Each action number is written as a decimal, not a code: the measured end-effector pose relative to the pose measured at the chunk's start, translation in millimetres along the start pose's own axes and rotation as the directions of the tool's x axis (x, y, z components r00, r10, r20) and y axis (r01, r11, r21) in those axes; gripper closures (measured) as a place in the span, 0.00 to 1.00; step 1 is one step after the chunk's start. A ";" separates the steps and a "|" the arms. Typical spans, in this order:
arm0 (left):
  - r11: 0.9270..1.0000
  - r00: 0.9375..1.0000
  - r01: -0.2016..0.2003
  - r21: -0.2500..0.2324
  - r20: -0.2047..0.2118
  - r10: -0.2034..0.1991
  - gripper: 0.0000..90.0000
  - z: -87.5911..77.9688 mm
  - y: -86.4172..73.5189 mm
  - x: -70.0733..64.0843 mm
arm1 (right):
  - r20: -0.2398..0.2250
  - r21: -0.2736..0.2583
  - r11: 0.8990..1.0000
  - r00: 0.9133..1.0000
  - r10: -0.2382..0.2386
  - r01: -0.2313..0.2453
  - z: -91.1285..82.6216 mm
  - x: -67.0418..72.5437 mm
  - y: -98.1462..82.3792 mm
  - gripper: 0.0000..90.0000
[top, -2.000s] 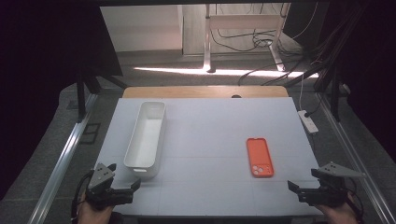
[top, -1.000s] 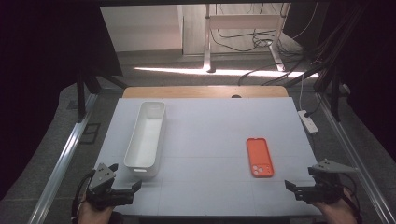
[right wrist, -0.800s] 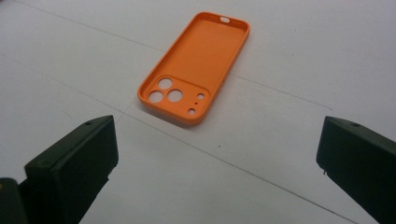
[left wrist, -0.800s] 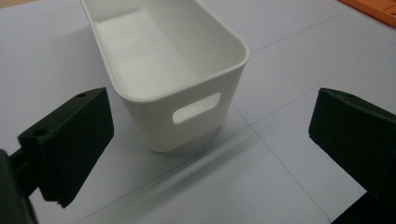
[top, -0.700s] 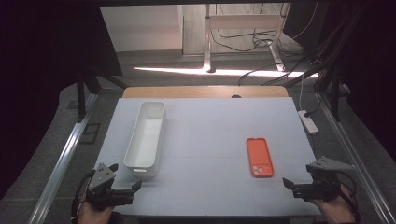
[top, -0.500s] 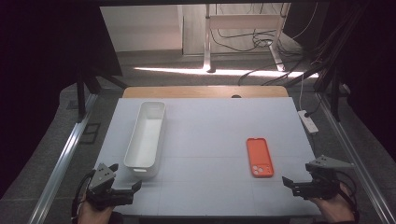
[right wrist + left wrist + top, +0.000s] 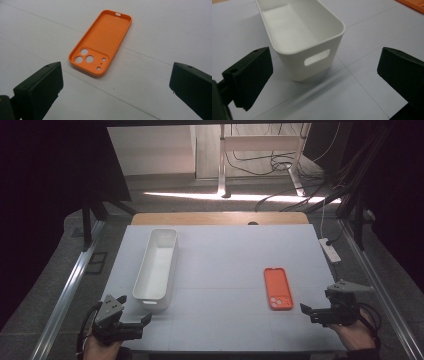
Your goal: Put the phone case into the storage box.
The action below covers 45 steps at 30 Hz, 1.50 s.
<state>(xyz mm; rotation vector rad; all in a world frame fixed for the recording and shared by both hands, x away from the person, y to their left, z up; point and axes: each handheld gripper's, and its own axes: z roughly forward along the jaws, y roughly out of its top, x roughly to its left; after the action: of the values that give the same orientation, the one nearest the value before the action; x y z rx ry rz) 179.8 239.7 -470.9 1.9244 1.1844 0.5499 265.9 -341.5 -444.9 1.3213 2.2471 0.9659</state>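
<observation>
You held the left gripper (image 7: 146, 319) low at the near left corner of the white table (image 7: 225, 270), its jaws spread wide and gripping nothing. Just ahead of it lay the white plastic bin (image 7: 156, 264), a long, narrow container set lengthwise, running away from you on the left half of the table. In the left gripper view the bin (image 7: 302, 37) stood upright between the two black jaws but beyond their tips, apart from both. Its near end wall carried an oblong handle cut-out (image 7: 317, 57). As much of the bin's interior as could be seen held nothing; floor and walls were bare white.

You held the right gripper (image 7: 306, 310) at the near right of the table, jaws likewise spread wide and unloaded. The orange phone case (image 7: 278, 288) lay flat on the table, just ahead and to the left of that gripper, well apart from the bin. In the right gripper view the case (image 7: 101, 42) rested open side up, its shallow inside facing the camera, with nothing in it. Its camera cut-outs (image 7: 85, 56) sat at the end nearer the jaws. Neither jaw touched it.

A white power strip (image 7: 330, 249) lay at the table's right edge.
</observation>
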 end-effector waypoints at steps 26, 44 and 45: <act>1.000 1.000 0.007 -0.003 0.005 -0.007 0.01 -0.4 -0.2 0.9 | 0.006 0.037 0.999 1.000 -0.008 0.008 25.6 -5.7 20.2 0.00; 1.000 1.000 0.007 -0.001 0.005 -0.007 0.01 0.0 -0.1 0.9 | 0.011 0.064 0.998 1.000 -0.003 0.002 44.1 -10.7 34.9 0.00; 1.000 1.000 0.007 0.000 0.006 -0.007 0.01 0.0 -0.1 1.0 | 0.010 0.064 0.998 1.000 -0.005 0.004 44.8 -10.9 35.7 0.00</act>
<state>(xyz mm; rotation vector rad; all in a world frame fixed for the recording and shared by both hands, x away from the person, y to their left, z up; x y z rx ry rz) 180.2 240.6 -471.0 1.9198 1.1869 0.5405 320.7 -322.3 -451.3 1.3440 2.2902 0.8912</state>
